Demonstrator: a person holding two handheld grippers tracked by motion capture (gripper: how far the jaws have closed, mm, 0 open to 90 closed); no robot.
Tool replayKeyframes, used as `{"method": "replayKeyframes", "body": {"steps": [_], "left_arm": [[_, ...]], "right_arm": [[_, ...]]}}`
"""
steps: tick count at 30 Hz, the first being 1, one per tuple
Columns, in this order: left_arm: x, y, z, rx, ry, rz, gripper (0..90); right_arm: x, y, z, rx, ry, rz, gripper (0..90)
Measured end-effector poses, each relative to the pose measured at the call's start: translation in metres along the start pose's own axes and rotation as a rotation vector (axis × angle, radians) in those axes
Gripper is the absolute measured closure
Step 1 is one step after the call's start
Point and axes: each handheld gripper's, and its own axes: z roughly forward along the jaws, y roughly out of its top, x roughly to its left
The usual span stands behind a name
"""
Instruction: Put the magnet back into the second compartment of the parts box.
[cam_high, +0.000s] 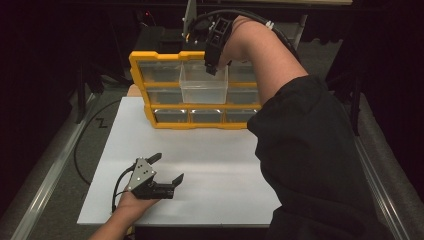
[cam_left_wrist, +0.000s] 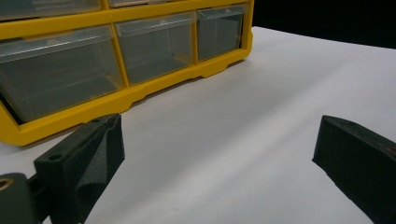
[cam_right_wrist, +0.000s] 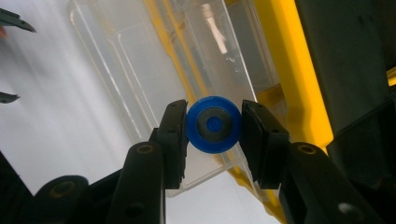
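Yellow organizer (cam_high: 150, 59), clear drawer (cam_high: 202, 85) open, blue disc (cam_right_wrist: 214, 124)

Open white table (cam_high: 210, 165) before the yellow organizer (cam_high: 150, 112); its pulled-out drawer (cam_high: 202, 85) juts forward.

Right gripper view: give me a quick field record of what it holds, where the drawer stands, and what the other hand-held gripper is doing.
held item: blue round piece with a grey ring on its face
right hand-held gripper: shut on the blue round piece, jaws on its two sides
position: above the pulled-out clear drawer
drawer: middle column of the yellow organizer, sticking out toward the person
left hand-held gripper: open, holding nothing, low over the white board, apart from the organizer
other drawers: pushed in
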Motion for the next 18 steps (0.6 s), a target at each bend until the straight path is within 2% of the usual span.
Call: {"method": "replayKeyframes", "body": {"steps": [9, 18], "left_arm": [[0.0000, -0.0002, 0.0002, 0.001, -0.002, 0.001, 2.5], [0.0000, -0.0002, 0.0001, 0.001, -0.004, 0.002, 2.6]], "right_arm": [[0.0008, 0.0070, 0.0069, 0.013, -0.011, -0.013, 65.0], [-0.0003, 0.0090, 0.0054, -0.004, 0.014, 0.007, 64.8]]}}
